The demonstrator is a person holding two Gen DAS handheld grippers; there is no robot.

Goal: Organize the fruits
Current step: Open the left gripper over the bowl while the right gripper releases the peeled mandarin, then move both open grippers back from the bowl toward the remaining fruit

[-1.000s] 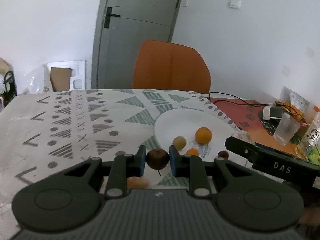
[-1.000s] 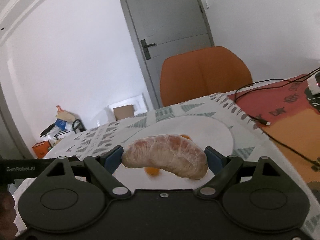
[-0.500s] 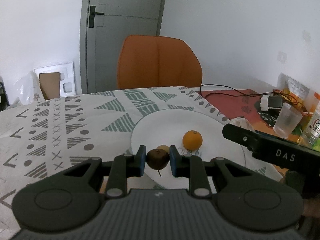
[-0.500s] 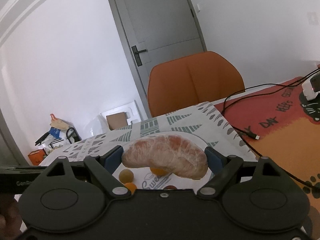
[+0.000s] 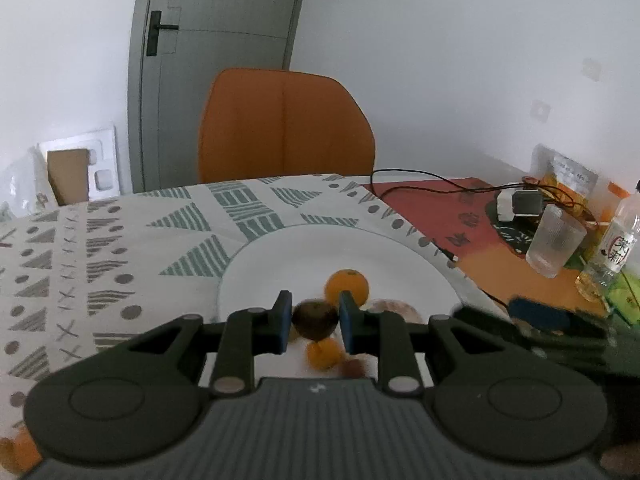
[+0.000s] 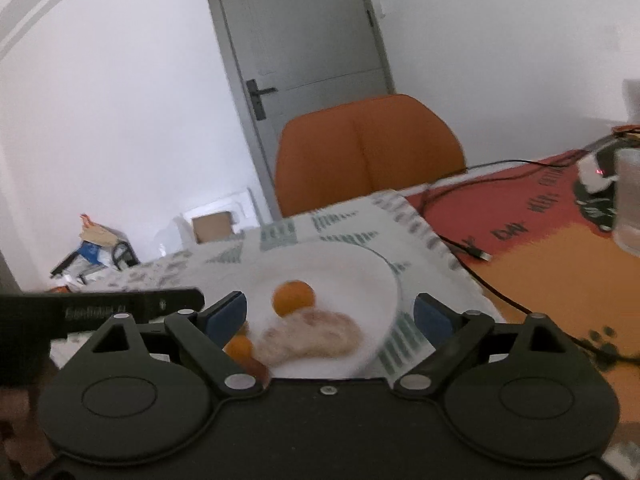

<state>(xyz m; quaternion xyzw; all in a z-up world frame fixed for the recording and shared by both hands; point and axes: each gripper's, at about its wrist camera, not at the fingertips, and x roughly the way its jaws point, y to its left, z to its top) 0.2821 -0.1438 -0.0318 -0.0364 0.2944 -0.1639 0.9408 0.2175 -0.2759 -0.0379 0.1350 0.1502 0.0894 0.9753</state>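
My left gripper (image 5: 314,322) is shut on a dark brown round fruit (image 5: 314,319) and holds it above the near part of the white plate (image 5: 304,252). On the plate lie an orange (image 5: 346,287), a smaller orange fruit (image 5: 323,354) and a small brown fruit (image 5: 354,368). My right gripper (image 6: 330,316) is open and empty. The peeled citrus piece (image 6: 310,338) lies on the plate (image 6: 360,276) between its fingers, beside the orange (image 6: 293,297) and the small orange fruit (image 6: 239,347). The left gripper's body (image 6: 100,310) shows at the left of the right wrist view.
The plate sits on a patterned white cloth (image 5: 120,248). An orange chair (image 5: 284,124) stands behind the table. At the right are a red mat with black cables (image 5: 432,196), a ribbed glass (image 5: 554,240), a bottle (image 5: 612,244) and snack bags. An orange fruit (image 5: 20,452) lies at the near left.
My right gripper has opened and let go of the peeled citrus piece, which now lies on the plate. My left gripper has moved right over the plate with the dark fruit.
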